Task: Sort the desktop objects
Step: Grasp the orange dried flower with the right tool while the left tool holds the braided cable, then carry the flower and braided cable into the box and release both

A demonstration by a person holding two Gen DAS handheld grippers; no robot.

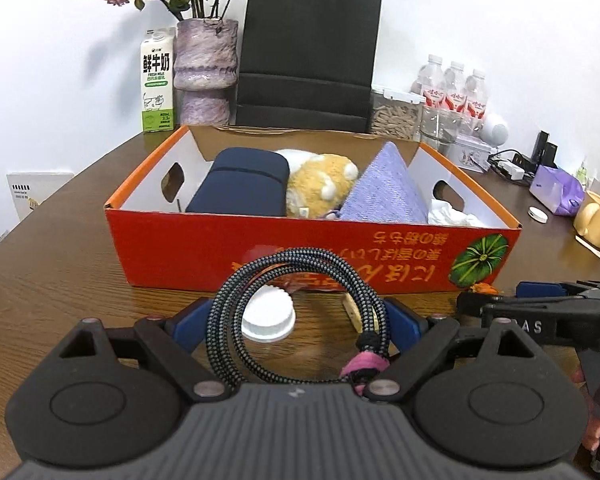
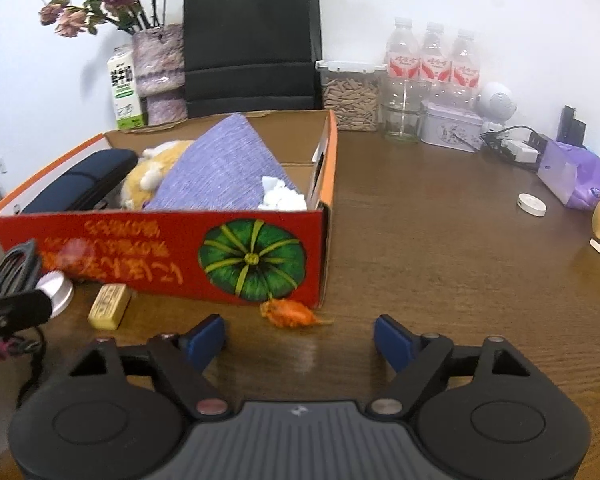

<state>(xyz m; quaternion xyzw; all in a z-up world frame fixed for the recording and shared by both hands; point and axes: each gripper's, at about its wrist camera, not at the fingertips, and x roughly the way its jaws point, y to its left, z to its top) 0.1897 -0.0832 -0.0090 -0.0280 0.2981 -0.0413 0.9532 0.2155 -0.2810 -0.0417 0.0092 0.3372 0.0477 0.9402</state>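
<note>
Left gripper (image 1: 296, 320) is clamped wide on the coiled braided cable (image 1: 296, 312). That loose coil could snag the red cardboard box (image 1: 220, 248) rim. Right gripper (image 2: 300, 338) is open, empty.

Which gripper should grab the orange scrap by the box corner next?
Right. The right gripper is open and empty, with the orange scrap just ahead; the left gripper is shut on the coiled cable.

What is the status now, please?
Left gripper shut on coiled cable. Right gripper open, empty. Orange box ahead; white cap below.
</note>
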